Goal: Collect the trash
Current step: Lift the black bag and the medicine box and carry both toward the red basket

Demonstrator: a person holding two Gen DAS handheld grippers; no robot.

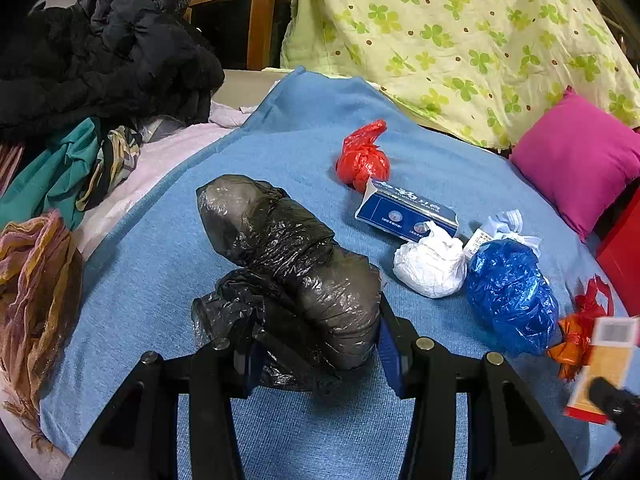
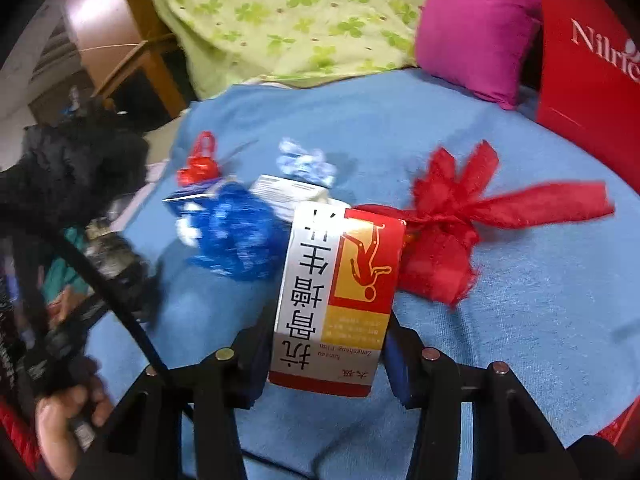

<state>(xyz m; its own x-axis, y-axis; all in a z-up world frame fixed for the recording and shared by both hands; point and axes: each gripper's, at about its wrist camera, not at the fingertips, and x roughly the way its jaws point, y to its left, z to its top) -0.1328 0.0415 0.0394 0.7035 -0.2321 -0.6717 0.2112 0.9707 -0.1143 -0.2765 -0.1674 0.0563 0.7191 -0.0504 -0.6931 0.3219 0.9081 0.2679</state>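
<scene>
Your left hand-held gripper pinches black trash bag: soft, slippery, hold gathered neck. Your right hand-held gripper clamps medicine carton: light, crushable, grip flat sides. Farther on bed: blue bundle, red bundle.

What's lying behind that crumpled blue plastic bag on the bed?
Behind the crumpled blue plastic bag lie a white knotted bag, a small white carton and a blue-white wad. The carton's lower part is hidden by the bag.
</scene>
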